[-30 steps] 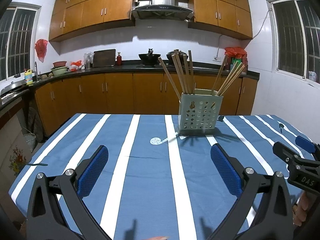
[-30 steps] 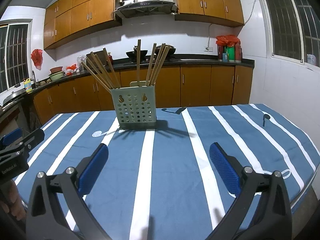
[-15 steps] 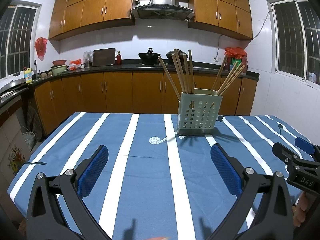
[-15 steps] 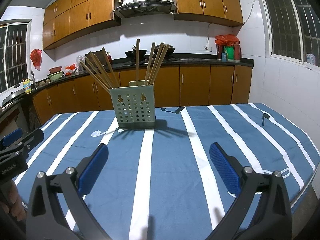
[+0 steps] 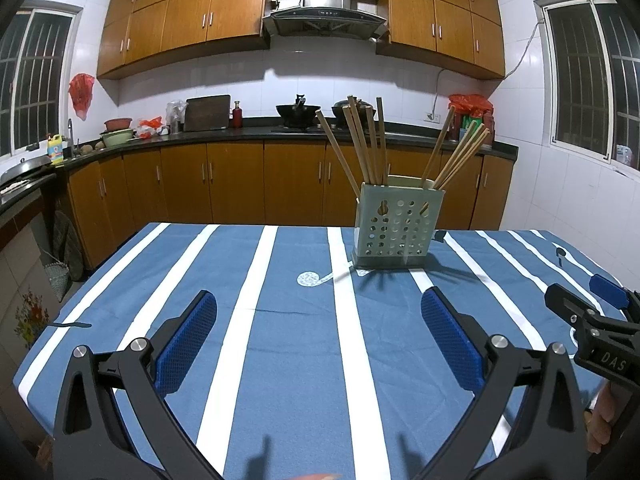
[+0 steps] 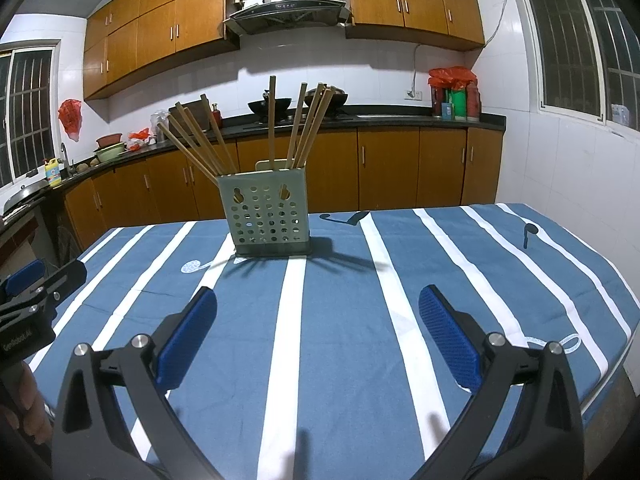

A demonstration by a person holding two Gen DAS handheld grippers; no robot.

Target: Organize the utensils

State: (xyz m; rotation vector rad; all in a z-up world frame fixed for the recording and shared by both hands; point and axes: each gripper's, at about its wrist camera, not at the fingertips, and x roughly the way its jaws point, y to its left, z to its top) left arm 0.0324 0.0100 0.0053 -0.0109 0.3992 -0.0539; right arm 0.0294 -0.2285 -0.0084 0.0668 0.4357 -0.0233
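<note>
The left gripper is hanging low over the near part of the table, its jaws spread wide and nothing between its blue pads. The right gripper is doing the same beside it, just as wide and just as empty; its tip is showing at the right edge of the left view, and the left one's tip at the left edge of the right view. A bit of the hand gripping the left tool is peeking in at the corner.

Ahead of both, well apart from the pads, the holder is standing upright on the striped cloth, toward the far side of the table. The chopsticks are leaning out of it in two fans, one to each side, tips up. No loose utensil is showing on the cloth, so the sorting looks done or not yet begun; which one I cannot tell.

If a stick is to be drawn or regrouped, the better approach is probably going in high, closing on a single shaft above the rim and lifting along its lean rather than straight up. The holder looks light, so the other gripper bracing its wall would likely keep it from tipping or sliding.
</note>
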